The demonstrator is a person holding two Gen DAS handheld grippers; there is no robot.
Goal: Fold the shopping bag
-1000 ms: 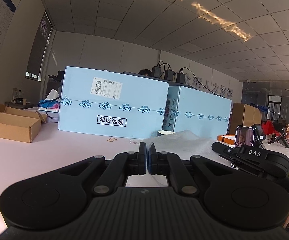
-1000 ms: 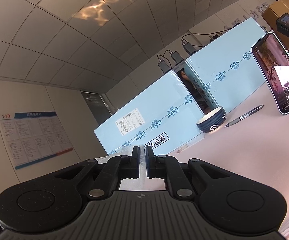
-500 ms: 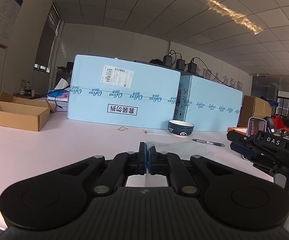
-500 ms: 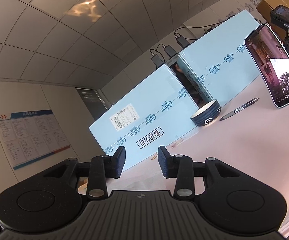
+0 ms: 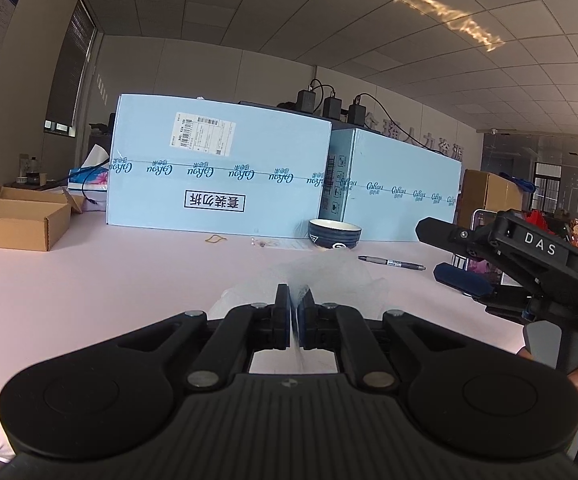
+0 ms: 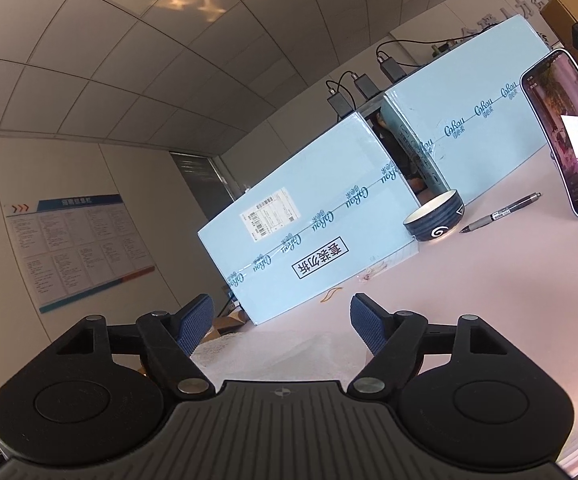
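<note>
The shopping bag (image 5: 329, 280) is thin translucent white plastic, lying crumpled on the pink table (image 5: 89, 280) just ahead of my left gripper (image 5: 295, 296). The left jaws are opening: a narrow gap shows between the pads, and a thin fold of the bag stands in it. In the right wrist view the bag (image 6: 281, 350) lies flat on the table under my right gripper (image 6: 281, 308). The right jaws are opening wide and grip nothing. Seen from the left wrist, the right gripper (image 5: 429, 248) hovers at the bag's right side, held by a person's hand.
Two light blue cartons (image 5: 217, 168) (image 5: 401, 188) wall off the table's far side. In front of them sit a dark blue bowl (image 5: 334, 234), a pen (image 5: 391, 263) and a rubber band (image 5: 217, 239). A phone (image 6: 565, 132) stands propped at the right. An open cardboard box (image 5: 13, 220) lies far left.
The right jaws went from shut to wide apart and let the bag go. The left gripper sank forward, the bag settled onto the table, and the left pads parted slightly.
</note>
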